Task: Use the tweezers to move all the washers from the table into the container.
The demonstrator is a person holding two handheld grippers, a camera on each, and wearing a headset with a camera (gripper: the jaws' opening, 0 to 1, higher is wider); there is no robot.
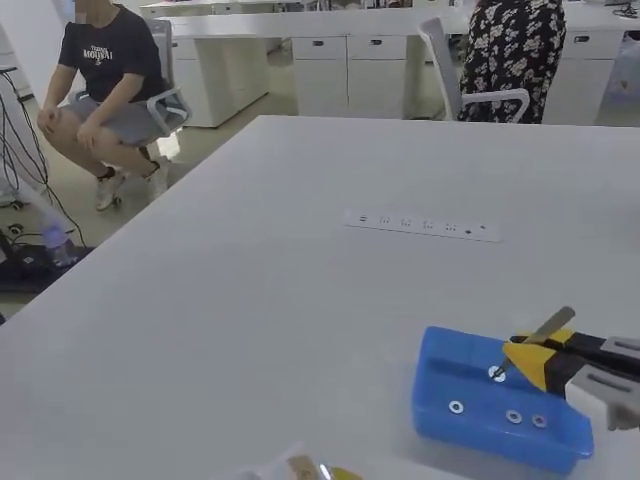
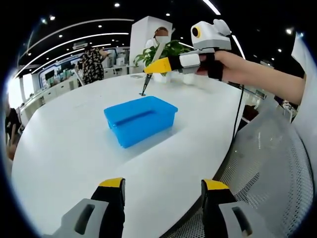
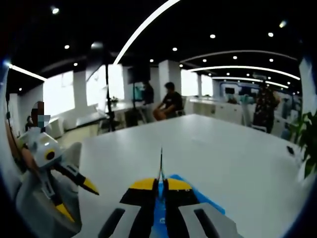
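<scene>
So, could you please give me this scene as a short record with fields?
container: blue, open, on the white table
tweezers: clamped in the right gripper, tip down over the container
washers: three lying inside the container, a fourth at the tweezers' tip
left gripper: open, nothing between its jaws

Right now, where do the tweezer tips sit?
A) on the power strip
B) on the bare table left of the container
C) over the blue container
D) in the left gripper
C: the tweezers, clamped in the right gripper, slant down with their tips inside the rim of the blue container.
</scene>
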